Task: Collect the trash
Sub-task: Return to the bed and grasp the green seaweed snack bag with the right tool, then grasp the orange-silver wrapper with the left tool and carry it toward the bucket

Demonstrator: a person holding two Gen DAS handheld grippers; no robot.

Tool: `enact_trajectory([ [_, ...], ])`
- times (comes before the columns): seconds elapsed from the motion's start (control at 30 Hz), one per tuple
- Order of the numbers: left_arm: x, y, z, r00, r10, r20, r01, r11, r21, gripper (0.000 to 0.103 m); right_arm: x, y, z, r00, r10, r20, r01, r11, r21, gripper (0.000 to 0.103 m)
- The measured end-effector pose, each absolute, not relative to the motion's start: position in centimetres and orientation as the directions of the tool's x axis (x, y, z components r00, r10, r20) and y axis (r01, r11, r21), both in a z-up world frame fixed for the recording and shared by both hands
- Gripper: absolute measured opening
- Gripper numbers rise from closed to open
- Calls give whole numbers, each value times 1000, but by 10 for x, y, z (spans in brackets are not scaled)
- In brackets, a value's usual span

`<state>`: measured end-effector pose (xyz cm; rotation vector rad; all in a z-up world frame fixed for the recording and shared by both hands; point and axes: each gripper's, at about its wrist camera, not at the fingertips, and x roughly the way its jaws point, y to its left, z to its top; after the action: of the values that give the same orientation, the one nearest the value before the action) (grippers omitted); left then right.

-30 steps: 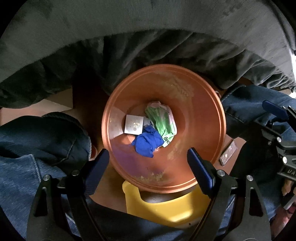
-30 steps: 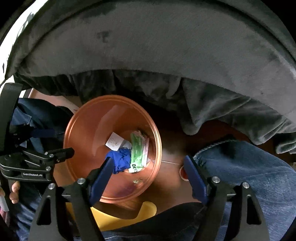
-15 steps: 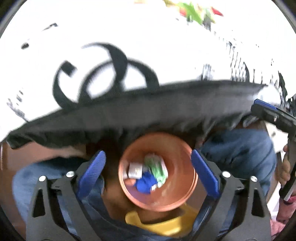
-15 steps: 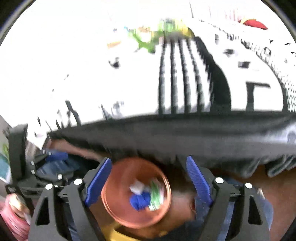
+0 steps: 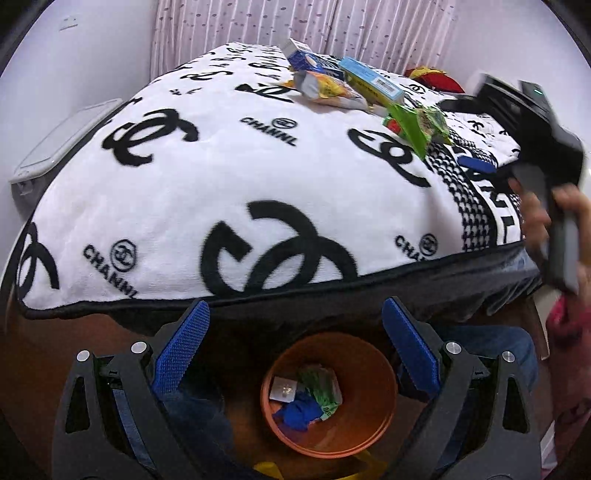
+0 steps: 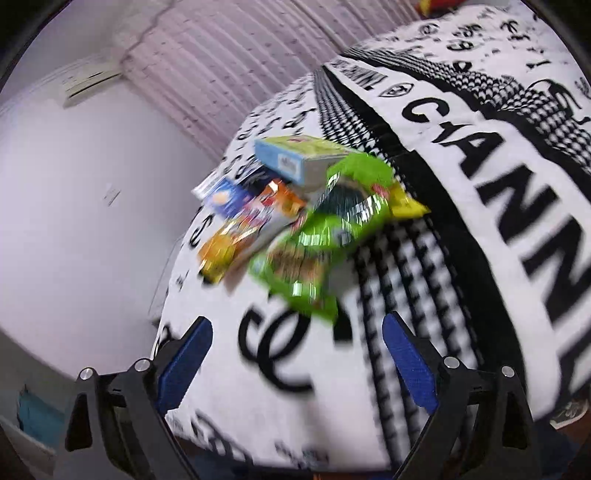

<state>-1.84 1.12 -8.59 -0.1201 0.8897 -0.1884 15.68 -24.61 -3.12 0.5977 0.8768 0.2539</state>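
Both cameras have lifted off the orange bin (image 5: 369,435), which filled the left view a second ago and now sits small and low below the bed's edge. Inside the orange bin lie a blue crumpled scrap (image 5: 297,412), a green wrapper (image 5: 320,384) and a small white packet (image 5: 282,389).

Above the orange bin, the left gripper (image 5: 295,350) has just been opening and stands spread wide, nothing between its blue pads (image 5: 181,347). The right gripper (image 6: 297,363) has likewise just been opening and is spread wide with nothing between its pads, over the blanket (image 5: 192,173); in the left view it is at the right edge, held in a hand (image 5: 535,214).

Well beyond the orange bin, on the far side of the bed, lies a pile of trash: a green snack bag (image 6: 325,236), an orange-and-silver wrapper (image 6: 243,236), a light blue box (image 6: 295,157) and a dark blue carton (image 5: 303,59).

The blanket is white with black interlocking-C marks and the word "CHANNL". Behind the bed hangs a pale pink curtain (image 5: 295,26); the wall (image 6: 74,184) is plain, with an air conditioner (image 6: 92,83) high on it.
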Motion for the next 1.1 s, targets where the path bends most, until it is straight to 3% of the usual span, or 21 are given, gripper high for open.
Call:
enact_trajectory([
  [0.13,-20,22,-83,622,-208,-755,94,977,-192,92,191,-240,-45,592,418,-689,129,795,593,91],
  [0.23,-21,31,-81,630,-201,-750,80,978,-194,92,200,-235,-49,588,383,-712,167,804,570,85],
  [0.37,-20,39,-82,630,-198,-751,63,977,-205,92,197,-235,-52,586,396,-707,172,792,586,59],
  [0.67,-23,37,-80,632,-204,-747,69,976,-208,92,165,-235,-28,633,383,-672,72,836,544,50],
  [0.87,-18,36,-78,632,-219,-743,75,972,-223,92,124,-234,-3,672,393,-627,-31,862,507,49],
  [1.1,31,39,-64,628,-345,-698,136,931,-338,92,68,-229,0,687,403,-605,-148,892,426,49],
])
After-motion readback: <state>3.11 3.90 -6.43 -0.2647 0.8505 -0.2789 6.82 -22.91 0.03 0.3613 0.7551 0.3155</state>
